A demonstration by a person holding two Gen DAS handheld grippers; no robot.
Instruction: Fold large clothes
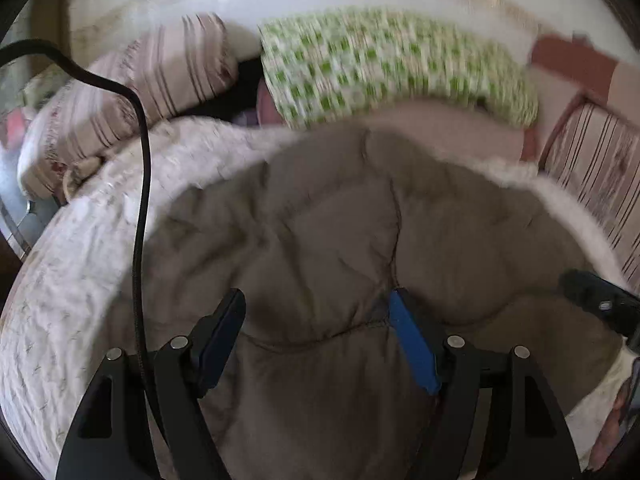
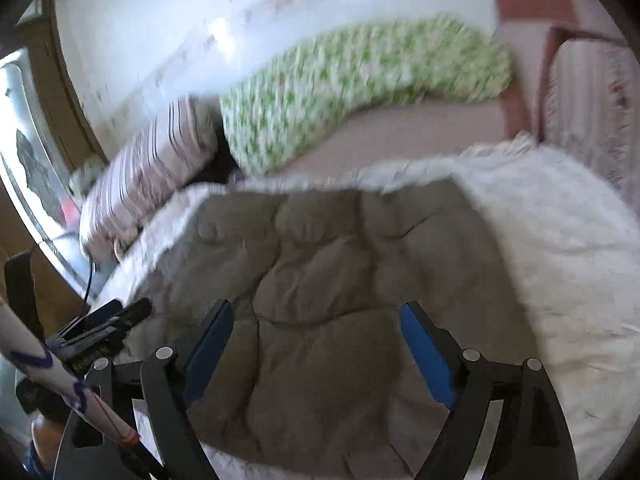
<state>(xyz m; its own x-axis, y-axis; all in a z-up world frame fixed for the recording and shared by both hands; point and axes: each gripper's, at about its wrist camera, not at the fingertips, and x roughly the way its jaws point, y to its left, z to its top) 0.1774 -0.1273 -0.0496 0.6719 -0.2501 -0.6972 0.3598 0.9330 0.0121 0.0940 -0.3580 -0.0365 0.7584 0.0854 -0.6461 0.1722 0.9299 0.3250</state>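
The brown quilted padded garment with a white fluffy lining [image 1: 320, 240] lay spread on the bed, brown side up, with the white lining showing around its far and side edges. The left gripper [image 1: 316, 320] hovered over the brown part with its jaws wide apart and nothing between them. The right gripper [image 2: 316, 328] stood the same way over the same cloth, jaws wide and empty. Behind the garment lay a long green and white checked bolster [image 1: 400, 68] and a striped beige pillow [image 1: 152, 80].

I judged that one fold was just laid down and released. The next move probably called for taking a new edge, likely a side border of the lining, with both tongs, and closing them firmly because the cloth looked thick.
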